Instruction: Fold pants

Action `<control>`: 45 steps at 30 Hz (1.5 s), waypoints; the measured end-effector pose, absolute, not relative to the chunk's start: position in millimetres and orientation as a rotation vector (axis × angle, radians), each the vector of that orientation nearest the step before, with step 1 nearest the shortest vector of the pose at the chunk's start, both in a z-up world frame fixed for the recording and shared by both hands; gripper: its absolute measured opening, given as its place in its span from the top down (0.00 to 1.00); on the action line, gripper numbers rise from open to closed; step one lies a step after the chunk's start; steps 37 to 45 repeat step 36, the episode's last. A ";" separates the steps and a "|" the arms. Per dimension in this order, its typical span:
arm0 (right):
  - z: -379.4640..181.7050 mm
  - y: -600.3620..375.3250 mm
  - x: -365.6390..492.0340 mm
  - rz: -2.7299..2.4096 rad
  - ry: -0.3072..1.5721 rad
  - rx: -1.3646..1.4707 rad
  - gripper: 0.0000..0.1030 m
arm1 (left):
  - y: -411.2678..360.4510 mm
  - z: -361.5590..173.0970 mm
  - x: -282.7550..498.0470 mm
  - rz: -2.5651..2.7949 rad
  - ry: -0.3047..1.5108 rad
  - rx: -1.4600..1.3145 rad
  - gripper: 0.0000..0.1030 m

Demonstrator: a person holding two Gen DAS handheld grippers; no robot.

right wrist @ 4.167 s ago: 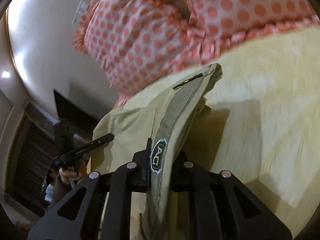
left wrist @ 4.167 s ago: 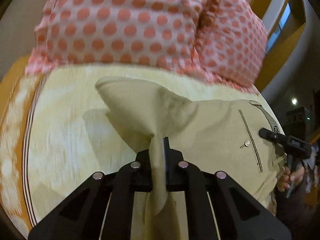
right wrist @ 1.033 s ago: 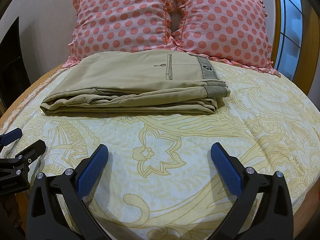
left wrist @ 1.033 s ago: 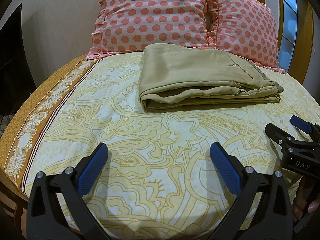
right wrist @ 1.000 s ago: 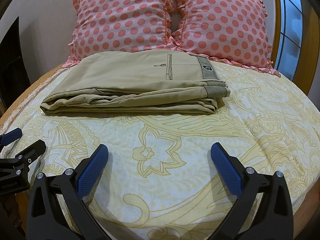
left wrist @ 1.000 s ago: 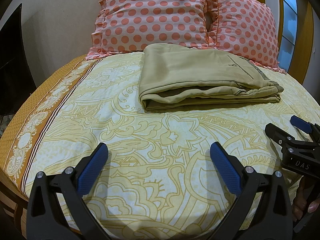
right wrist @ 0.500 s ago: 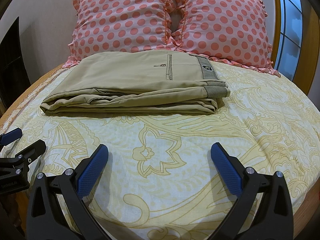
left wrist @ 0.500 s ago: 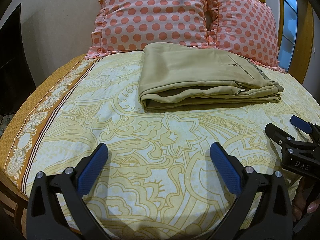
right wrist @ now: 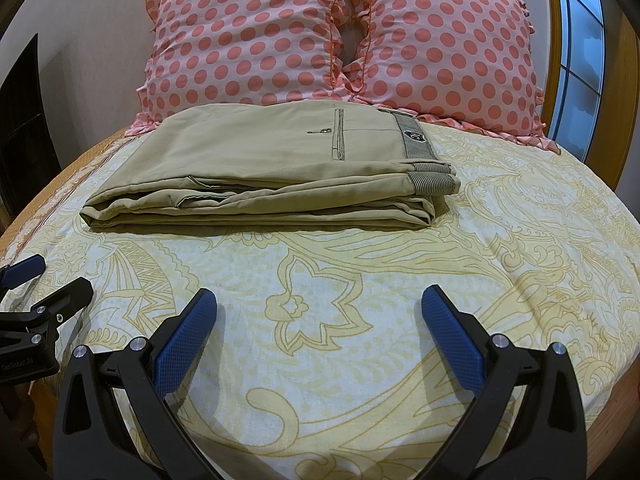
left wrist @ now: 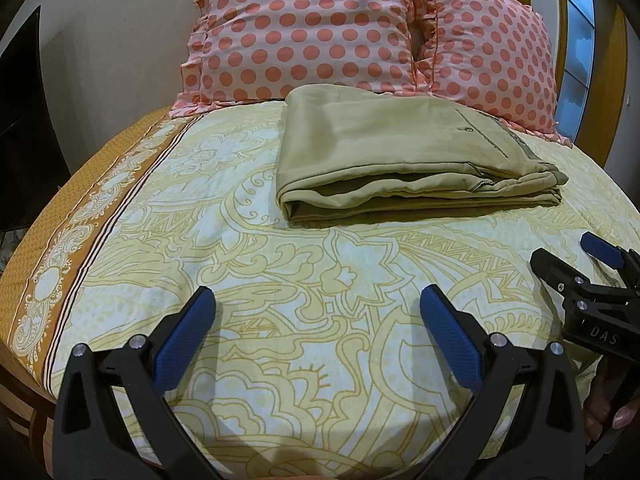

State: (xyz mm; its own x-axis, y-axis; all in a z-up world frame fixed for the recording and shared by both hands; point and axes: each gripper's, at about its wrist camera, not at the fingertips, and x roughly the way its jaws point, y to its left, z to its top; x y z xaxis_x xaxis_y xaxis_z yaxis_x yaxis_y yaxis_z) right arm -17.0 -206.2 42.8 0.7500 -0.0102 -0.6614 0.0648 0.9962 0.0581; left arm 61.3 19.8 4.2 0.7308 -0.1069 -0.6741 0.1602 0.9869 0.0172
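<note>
The khaki pants point(left wrist: 400, 152) lie folded in a flat rectangular stack on the bed, just in front of the pillows. In the right wrist view the pants point(right wrist: 272, 168) show a back pocket and the grey waistband at their right end. My left gripper point(left wrist: 316, 304) is open and empty, low over the sheet, well short of the pants. My right gripper point(right wrist: 318, 304) is open and empty too, equally far back. Each gripper shows at the edge of the other's view: the right gripper point(left wrist: 572, 256) and the left gripper point(right wrist: 52, 280).
Two pink pillows with coral dots point(right wrist: 340, 36) lean against the wall behind the pants. The yellow patterned bedsheet point(right wrist: 520, 260) covers the bed, with an orange border point(left wrist: 60, 248) along the left edge. A window point(right wrist: 580, 48) and wooden frame stand at the right.
About four seconds ago both grippers were shut on the pants, holding them up; now the pants lie folded and both grippers are open and pulled back. Over the last second almost nothing moved.
</note>
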 end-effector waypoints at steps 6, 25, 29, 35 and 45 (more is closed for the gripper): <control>42.8 -206.5 -17.1 -0.041 0.722 0.079 0.01 | 18.7 4.1 61.3 -0.147 0.737 0.076 0.02; 42.1 -206.3 -16.8 -0.041 0.721 0.079 0.01 | 15.4 3.8 59.8 -0.143 0.736 0.074 0.02; 42.2 -206.7 -16.9 -0.041 0.720 0.079 0.01 | 13.7 3.4 58.9 -0.144 0.733 0.077 0.02; 42.0 -206.7 -16.6 -0.041 0.720 0.079 0.01 | 14.2 2.0 57.5 -0.145 0.725 0.077 0.02; 42.1 -207.0 -17.0 -0.041 0.721 0.079 0.01 | 14.3 1.9 57.5 -0.146 0.726 0.077 0.02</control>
